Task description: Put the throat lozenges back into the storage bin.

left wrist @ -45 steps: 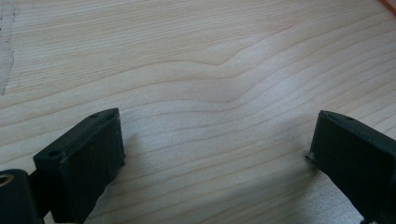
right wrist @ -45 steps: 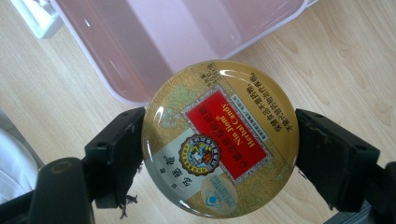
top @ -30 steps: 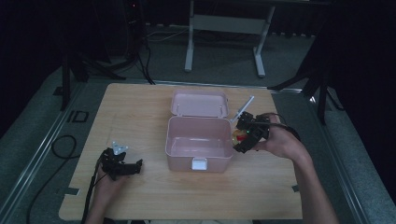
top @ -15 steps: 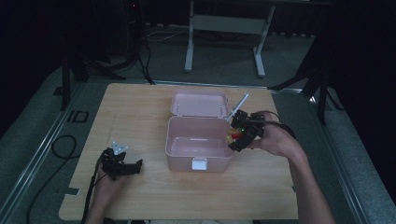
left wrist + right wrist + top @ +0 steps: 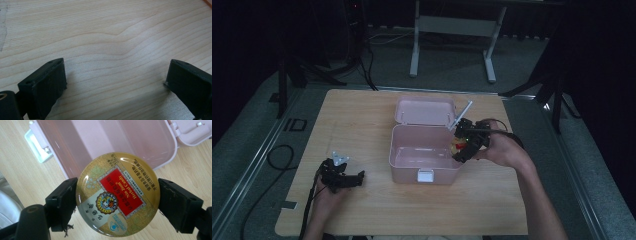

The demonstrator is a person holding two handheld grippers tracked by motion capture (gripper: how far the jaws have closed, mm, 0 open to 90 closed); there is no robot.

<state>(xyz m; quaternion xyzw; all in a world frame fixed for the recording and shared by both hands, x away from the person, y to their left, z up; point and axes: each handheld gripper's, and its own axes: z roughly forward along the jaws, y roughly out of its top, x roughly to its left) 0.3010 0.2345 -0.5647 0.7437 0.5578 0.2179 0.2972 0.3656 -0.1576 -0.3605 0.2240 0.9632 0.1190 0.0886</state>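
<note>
The right gripper clamps the round candy tin at the pink box's right rim (open cavity just beyond); the left gripper rests wide apart, empty.

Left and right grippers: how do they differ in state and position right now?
The left gripper has its jaws open with nothing between them; the right gripper is shut on a round tin. The left sits low over bare table; the right is at the open pink box. Both have black jaws.
</note>
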